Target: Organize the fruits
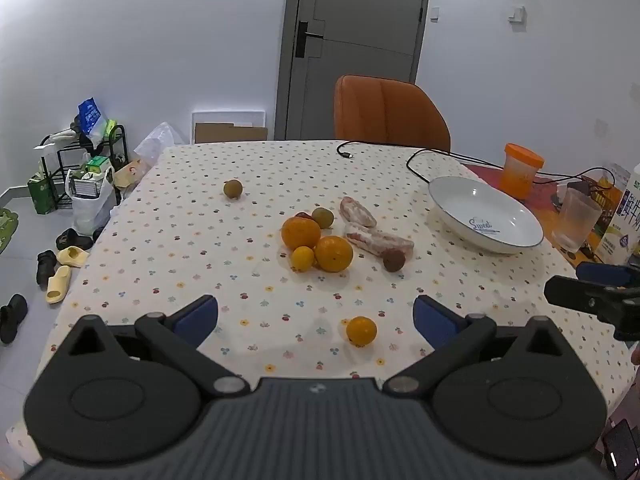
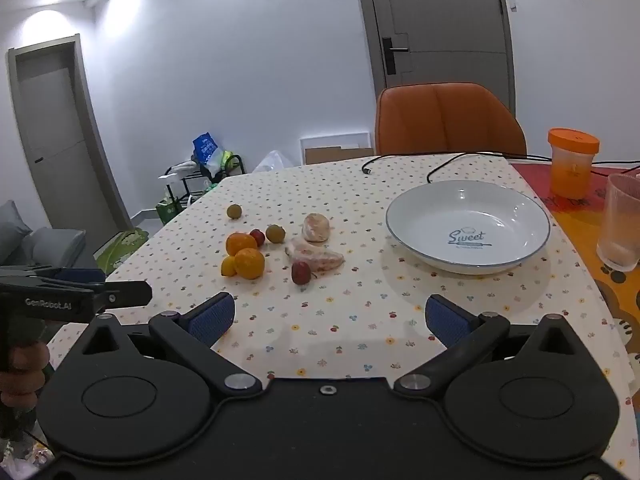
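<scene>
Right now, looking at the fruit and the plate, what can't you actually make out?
- Lone orange: left wrist view only; the right gripper's body hides it in the right wrist view.
- Red fruit: nearly hidden behind the big oranges in the left wrist view.
- Carton: cut off by the right edge, left wrist view.
- Pale wrapped pieces: too blurred to identify.
- Plate: small print under "Sweet" unreadable.

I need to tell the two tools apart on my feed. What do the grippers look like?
Both look alike: the left gripper and right gripper have matte black bodies with round side housings, silver pivot bolts, black linkage arms and blue textured finger pads. The left one's side reads "GenRobot.AI" in the right wrist view. No cables or sleeves show.
</scene>
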`<state>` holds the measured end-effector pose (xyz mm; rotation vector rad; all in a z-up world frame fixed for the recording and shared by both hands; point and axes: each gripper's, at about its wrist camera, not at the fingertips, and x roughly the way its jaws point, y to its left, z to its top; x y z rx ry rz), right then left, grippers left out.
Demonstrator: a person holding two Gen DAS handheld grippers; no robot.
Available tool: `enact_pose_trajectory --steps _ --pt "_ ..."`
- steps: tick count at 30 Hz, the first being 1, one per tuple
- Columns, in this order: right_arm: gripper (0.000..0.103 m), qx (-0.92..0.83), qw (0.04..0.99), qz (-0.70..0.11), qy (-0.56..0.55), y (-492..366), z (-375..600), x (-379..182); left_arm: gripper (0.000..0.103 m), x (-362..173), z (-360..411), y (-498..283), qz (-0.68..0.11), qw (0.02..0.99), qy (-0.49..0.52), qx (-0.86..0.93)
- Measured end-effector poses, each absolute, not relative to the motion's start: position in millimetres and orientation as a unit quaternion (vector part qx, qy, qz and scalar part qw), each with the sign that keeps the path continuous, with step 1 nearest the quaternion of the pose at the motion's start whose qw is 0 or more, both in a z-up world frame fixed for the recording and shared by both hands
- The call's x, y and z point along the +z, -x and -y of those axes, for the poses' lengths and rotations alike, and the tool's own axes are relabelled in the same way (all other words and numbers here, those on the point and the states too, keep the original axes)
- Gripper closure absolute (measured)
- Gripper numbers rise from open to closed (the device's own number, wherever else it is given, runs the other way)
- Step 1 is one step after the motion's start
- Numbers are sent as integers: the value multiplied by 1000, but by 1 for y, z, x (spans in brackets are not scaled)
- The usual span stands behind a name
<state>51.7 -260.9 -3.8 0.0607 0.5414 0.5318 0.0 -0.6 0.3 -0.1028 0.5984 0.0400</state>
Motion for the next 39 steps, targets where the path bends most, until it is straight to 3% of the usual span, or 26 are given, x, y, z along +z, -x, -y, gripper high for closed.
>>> enact_pose_trajectory --steps 39 --pt "0 252 930 -267 -19 -58 265 -10 0 -10 1 1 -304 951 52 13"
